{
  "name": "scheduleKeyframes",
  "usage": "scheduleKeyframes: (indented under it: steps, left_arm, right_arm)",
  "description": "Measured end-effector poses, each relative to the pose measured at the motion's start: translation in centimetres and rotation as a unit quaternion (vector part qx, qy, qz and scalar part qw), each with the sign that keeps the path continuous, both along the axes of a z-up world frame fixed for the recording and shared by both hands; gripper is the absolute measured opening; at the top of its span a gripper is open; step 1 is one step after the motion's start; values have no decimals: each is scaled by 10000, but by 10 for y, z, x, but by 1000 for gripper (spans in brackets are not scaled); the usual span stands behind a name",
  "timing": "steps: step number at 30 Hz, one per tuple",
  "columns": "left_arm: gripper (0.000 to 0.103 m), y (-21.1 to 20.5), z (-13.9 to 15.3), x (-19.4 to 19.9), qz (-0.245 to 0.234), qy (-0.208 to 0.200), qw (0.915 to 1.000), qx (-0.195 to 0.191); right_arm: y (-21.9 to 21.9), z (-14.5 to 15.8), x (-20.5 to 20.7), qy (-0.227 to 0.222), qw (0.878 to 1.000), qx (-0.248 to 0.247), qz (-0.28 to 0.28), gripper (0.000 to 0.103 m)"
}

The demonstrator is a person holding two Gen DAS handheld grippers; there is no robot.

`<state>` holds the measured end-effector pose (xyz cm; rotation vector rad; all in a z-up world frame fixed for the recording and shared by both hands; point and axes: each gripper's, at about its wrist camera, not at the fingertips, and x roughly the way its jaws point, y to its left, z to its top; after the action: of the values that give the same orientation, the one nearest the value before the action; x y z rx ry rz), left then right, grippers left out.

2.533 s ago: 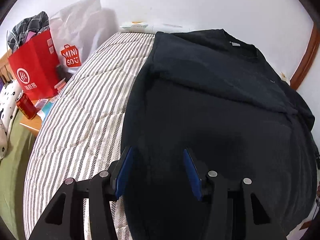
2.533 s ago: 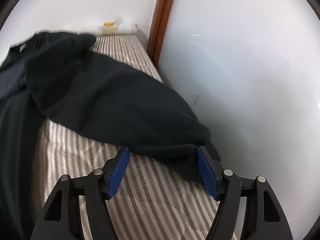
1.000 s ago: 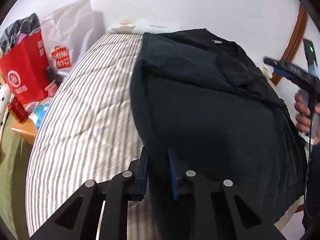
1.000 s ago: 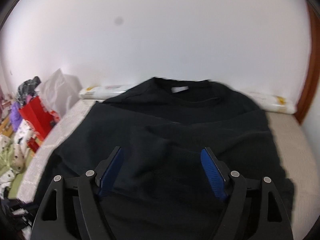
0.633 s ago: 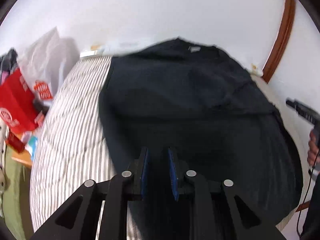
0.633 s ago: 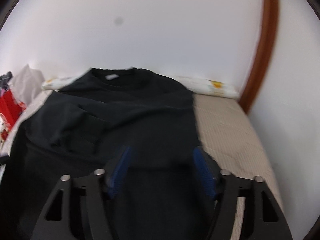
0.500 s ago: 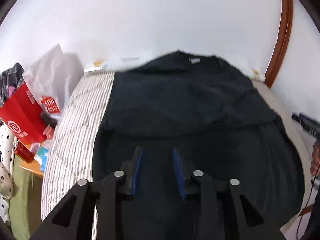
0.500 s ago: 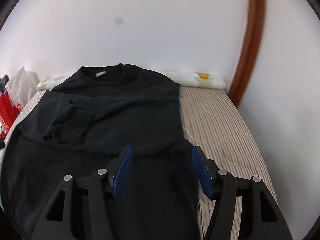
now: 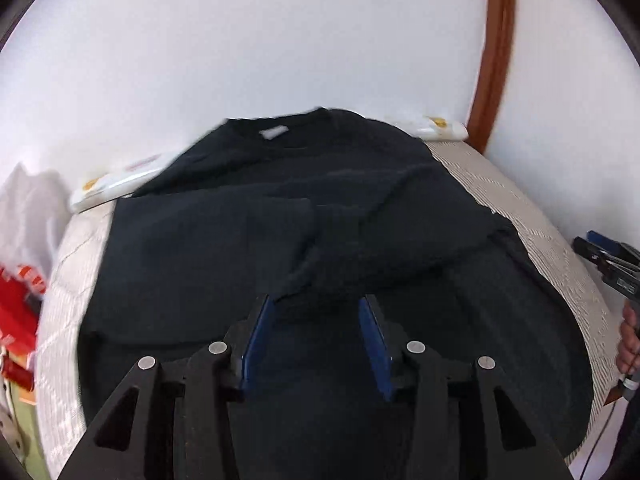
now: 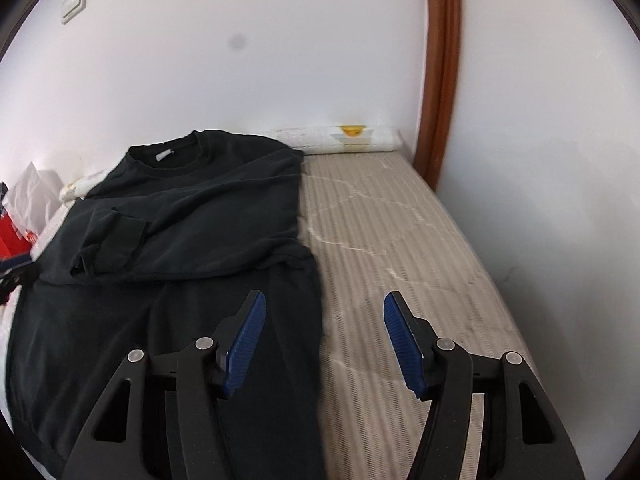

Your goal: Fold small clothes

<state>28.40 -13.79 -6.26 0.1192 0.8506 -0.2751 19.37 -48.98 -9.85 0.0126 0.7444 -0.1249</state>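
Observation:
A black long-sleeved sweatshirt [image 9: 248, 248] lies flat on a striped bed, collar towards the far wall, both sleeves folded across its chest. It also shows in the right wrist view [image 10: 192, 216]. My left gripper [image 9: 317, 320] is open and empty, above the lower middle of the sweatshirt. My right gripper [image 10: 324, 318] is open and empty, above the sweatshirt's right edge and the bare bedcover. The right gripper also shows in the left wrist view [image 9: 604, 256], held by a hand at the right edge.
The striped bedcover [image 10: 392, 232] lies bare to the right of the sweatshirt. A rolled white pillow [image 10: 344, 138] lies along the far wall. A brown door frame [image 10: 440, 80] stands at the bed's far right. Red and white bags [image 9: 20, 264] stand left of the bed.
My left gripper was shut on the sweatshirt's left edge and is now open and empty above its middle. My right gripper has moved right, to the sweatshirt's right edge.

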Motion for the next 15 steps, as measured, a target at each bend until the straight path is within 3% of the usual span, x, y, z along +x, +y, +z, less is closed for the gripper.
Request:
scheduleKeyframes:
  steps: [5, 15]
  left_arm:
    - [42, -36, -25, 28, -114, 141, 9998, 124]
    - [43, -65, -63, 73, -89, 311, 9986, 407]
  right_arm:
    - [-24, -6, -19, 27, 9997, -171, -166, 61]
    - [-61, -33, -29, 269, 9980, 202, -543, 61]
